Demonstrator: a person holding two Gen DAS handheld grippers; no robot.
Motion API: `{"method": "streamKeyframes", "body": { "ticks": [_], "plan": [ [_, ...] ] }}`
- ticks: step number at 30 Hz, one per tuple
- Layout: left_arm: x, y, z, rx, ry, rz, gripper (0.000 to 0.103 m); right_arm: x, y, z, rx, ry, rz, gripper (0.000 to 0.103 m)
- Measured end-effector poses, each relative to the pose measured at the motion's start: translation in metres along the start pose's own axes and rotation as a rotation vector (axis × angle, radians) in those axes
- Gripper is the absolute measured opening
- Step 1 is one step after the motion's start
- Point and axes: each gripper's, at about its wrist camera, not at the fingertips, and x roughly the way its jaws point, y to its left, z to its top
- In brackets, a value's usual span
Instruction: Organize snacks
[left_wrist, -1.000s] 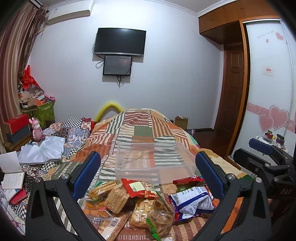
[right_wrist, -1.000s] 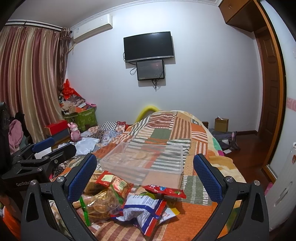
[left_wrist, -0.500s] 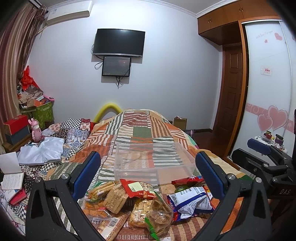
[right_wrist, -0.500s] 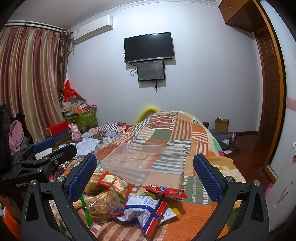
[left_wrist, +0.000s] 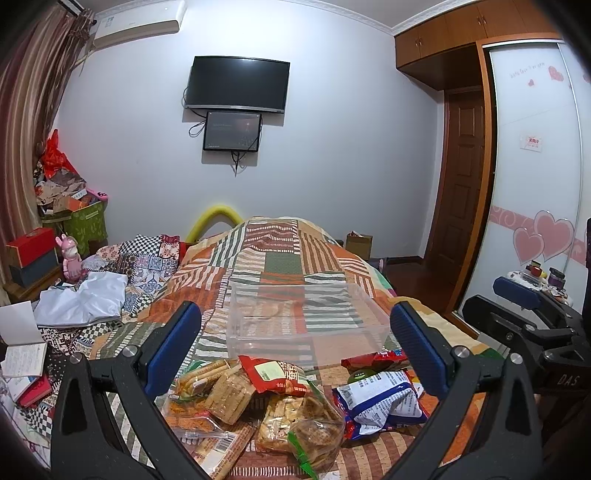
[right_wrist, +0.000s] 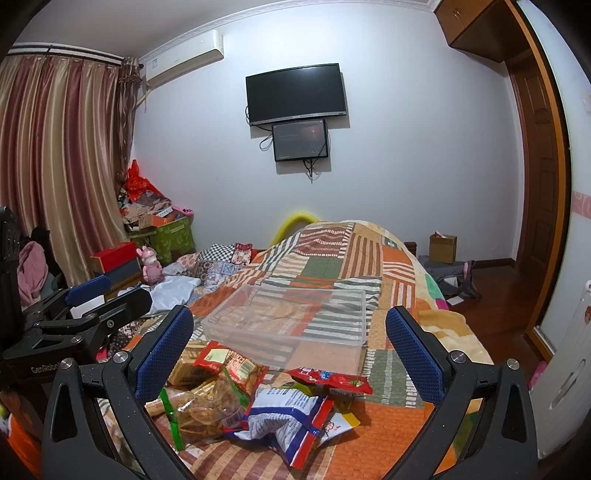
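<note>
A heap of snack packets lies on the patchwork bedspread (left_wrist: 280, 266): clear bags of biscuits (left_wrist: 229, 395), a red packet (left_wrist: 273, 376), a blue-and-white bag (left_wrist: 380, 402) and a flat red packet (left_wrist: 373, 360). Beyond them stands an empty clear plastic box (left_wrist: 306, 314). My left gripper (left_wrist: 295, 347) hovers open above the heap, holding nothing. My right gripper (right_wrist: 288, 343) is open too, over the same heap, with the blue-and-white bag (right_wrist: 288, 417) and the clear box (right_wrist: 291, 321) ahead. Each gripper shows at the edge of the other's view.
The bed (right_wrist: 369, 251) fills the middle. Crumpled clothes (left_wrist: 85, 299), books (left_wrist: 22, 354) and boxes (left_wrist: 29, 247) crowd the left side. A wardrobe door with hearts (left_wrist: 535, 221) and a wooden door (left_wrist: 461, 184) stand at the right. A TV (left_wrist: 236, 83) hangs on the far wall.
</note>
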Motion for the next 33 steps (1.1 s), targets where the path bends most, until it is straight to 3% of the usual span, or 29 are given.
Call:
{"method": "streamKeyframes", "body": {
  "ticks": [25,33],
  "plan": [
    [0.003,0.001,-0.002,0.003,0.013,-0.005,0.103,0.004,-0.006,-0.001,0.010,0.013,-0.002,0.103],
    [0.019,0.008,-0.006,0.008,0.067,0.000,0.103,0.015,-0.011,-0.008,0.013,0.046,-0.022,0.103]
  ]
}}
